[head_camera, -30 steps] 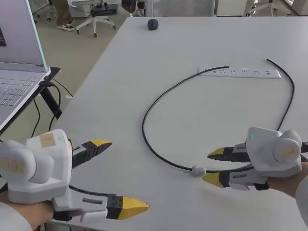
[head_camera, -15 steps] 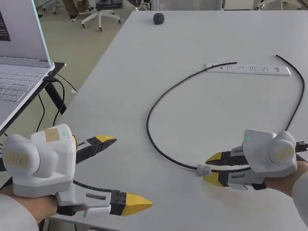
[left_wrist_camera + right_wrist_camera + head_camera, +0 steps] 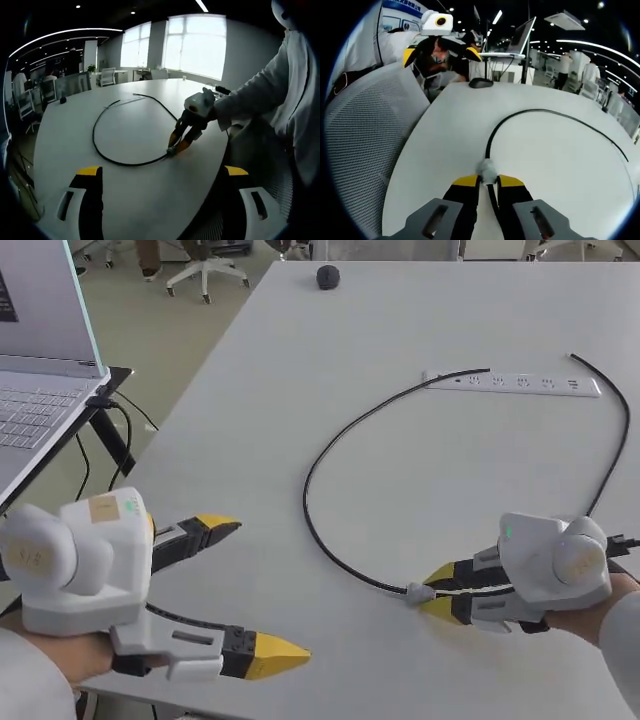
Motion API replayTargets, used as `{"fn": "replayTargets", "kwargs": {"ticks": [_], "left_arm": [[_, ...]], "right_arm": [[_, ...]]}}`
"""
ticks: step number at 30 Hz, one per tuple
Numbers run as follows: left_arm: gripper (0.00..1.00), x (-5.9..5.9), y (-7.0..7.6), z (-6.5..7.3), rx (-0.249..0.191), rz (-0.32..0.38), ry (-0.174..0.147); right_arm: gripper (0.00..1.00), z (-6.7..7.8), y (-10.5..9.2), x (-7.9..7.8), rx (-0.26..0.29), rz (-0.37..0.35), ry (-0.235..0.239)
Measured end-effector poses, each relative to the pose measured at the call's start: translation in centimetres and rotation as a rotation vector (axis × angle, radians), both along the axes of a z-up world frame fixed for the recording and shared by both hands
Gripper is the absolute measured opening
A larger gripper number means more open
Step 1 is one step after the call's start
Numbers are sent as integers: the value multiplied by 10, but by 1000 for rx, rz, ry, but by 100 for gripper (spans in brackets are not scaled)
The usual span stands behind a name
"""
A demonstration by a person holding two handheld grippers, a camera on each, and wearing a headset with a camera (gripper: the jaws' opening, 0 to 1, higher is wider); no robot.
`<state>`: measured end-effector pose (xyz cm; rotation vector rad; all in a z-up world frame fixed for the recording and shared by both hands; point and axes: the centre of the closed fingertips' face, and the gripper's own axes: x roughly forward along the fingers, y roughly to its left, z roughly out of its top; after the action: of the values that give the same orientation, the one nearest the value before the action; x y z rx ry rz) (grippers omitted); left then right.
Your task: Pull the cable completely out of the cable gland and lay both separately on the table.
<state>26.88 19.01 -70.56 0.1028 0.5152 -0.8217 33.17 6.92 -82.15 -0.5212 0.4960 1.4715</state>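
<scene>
- right gripper view showed us the main risk: the right gripper (image 3: 488, 181) straddled the cable (image 3: 305, 492) just behind the cable gland (image 3: 487, 170), jaws nearly together. we could not tell whether the pads had bitten yet.
- we judged that a pull from there would drag cable and gland along together, since nothing held the gland.
- we also reckoned a loose pinch might slip along the jacket, and the long loop could sweep against the power strip (image 3: 515, 383) by the far right edge of the table (image 3: 300, 360).
- the gland lay on the table close to its near edge, toward the right corner, with the cable still through it.
- head view showed the left gripper (image 3: 265, 588) hanging by the near left edge, jaws wide apart, holding nothing, aimed toward the gland and well apart from it.
- the right gripper sat low, almost flat to the table, pointing left along the cable.
</scene>
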Motion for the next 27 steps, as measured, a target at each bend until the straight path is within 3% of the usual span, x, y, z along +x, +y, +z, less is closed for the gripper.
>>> {"fn": "replayTargets", "kwargs": {"ticks": [15,22,27], "left_arm": [[99,0,-2,-1,-10,-32,-6],[98,4,-4,0,-3,-68,-18],[96,8,-15,5,-17,-118,-41]], "right_arm": [[8,1,2,-2,-1,-33,68],[7,14,3,-6,5,-35,94],[7,33,4,-11,14,-17,103]]}}
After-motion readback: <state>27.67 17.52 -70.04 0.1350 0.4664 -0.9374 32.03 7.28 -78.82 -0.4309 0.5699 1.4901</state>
